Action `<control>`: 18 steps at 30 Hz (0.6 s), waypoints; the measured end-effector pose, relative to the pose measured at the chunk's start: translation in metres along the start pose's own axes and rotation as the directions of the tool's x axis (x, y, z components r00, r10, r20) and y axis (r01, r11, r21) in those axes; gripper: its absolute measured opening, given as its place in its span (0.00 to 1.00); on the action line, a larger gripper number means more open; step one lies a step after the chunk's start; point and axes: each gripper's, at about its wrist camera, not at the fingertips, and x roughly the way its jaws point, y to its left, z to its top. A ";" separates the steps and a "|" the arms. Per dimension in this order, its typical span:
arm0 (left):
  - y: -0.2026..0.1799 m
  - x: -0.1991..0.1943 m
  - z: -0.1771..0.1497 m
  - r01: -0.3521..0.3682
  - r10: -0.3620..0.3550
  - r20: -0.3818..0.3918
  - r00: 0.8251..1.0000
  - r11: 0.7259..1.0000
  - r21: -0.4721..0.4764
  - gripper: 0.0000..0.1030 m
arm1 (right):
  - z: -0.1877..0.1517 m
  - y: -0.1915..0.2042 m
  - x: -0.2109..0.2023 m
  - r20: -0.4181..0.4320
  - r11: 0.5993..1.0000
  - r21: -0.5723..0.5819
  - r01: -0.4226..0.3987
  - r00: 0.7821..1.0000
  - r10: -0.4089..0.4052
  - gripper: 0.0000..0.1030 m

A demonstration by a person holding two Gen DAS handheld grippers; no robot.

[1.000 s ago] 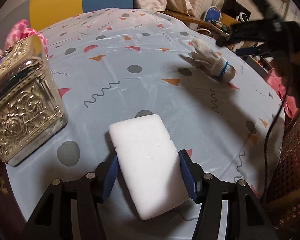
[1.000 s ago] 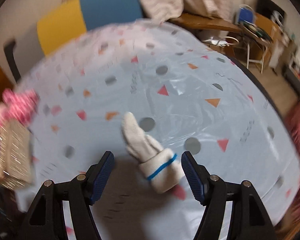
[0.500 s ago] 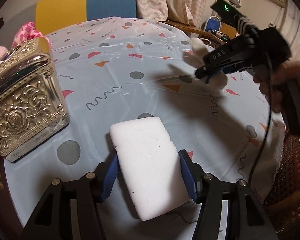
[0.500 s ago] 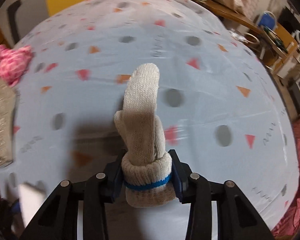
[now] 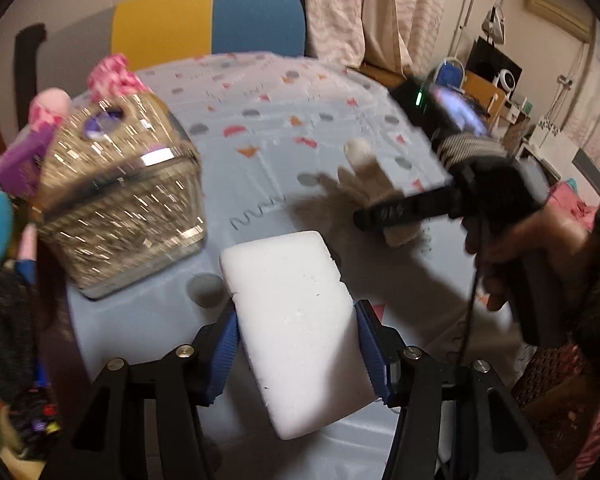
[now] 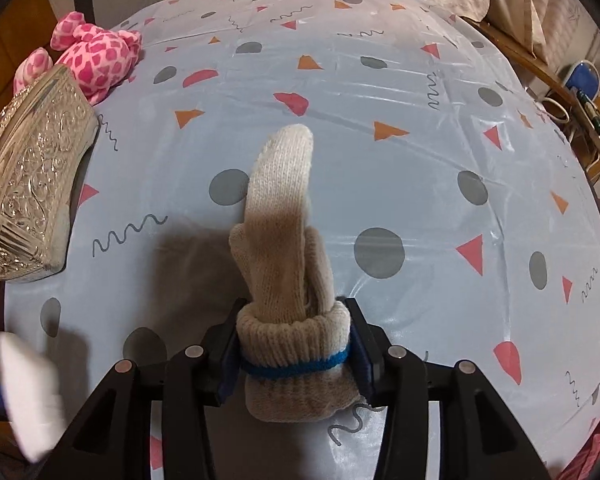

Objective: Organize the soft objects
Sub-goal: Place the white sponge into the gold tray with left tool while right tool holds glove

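My left gripper (image 5: 296, 354) is shut on a white sponge block (image 5: 296, 320) and holds it above the near table edge. My right gripper (image 6: 294, 344) is shut on the cuff of a cream knit glove with a blue band (image 6: 288, 280); the glove fingers point away over the table. In the left wrist view the right gripper (image 5: 364, 216) and glove (image 5: 364, 176) hang over the table's middle right. A silver embossed box (image 5: 120, 200) stands at the left; it also shows in the right wrist view (image 6: 32, 192). The sponge shows blurred at the right wrist view's lower left (image 6: 24, 392).
A pink spotted plush toy (image 6: 92, 60) lies behind the box. Purple, pink and blue soft toys (image 5: 16, 168) sit left of the box. The round table has a light-blue patterned cover (image 6: 380, 140). A yellow-and-blue chair (image 5: 208, 20) stands behind it.
My right gripper closed on the glove, lifted it and carried it left toward the table's middle. My left gripper with the sponge rose and swung left, nearer the silver box.
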 end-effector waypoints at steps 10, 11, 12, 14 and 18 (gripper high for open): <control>0.005 -0.055 0.007 -0.028 0.028 0.098 0.995 1.000 -0.009 0.56 | 0.003 -0.004 0.003 0.027 0.999 -0.044 0.022 0.999 -0.020 0.46; 0.006 -0.054 0.008 -0.029 0.030 0.101 0.994 1.000 -0.013 0.56 | 0.003 -0.003 0.003 0.030 0.999 -0.048 0.024 0.999 -0.023 0.46; 0.008 -0.057 0.008 -0.031 0.032 0.106 0.994 0.999 -0.017 0.56 | 0.003 -0.003 0.003 0.033 0.998 -0.053 0.027 0.999 -0.025 0.46; 0.011 -0.065 0.006 -0.033 0.036 0.113 0.993 0.999 -0.022 0.56 | 0.002 -0.001 0.003 0.044 0.997 -0.070 0.034 0.999 -0.031 0.46; 0.019 -0.074 0.005 -0.048 0.053 0.129 0.990 0.998 -0.042 0.56 | 0.005 0.004 0.006 0.054 0.995 -0.092 0.048 0.998 -0.043 0.45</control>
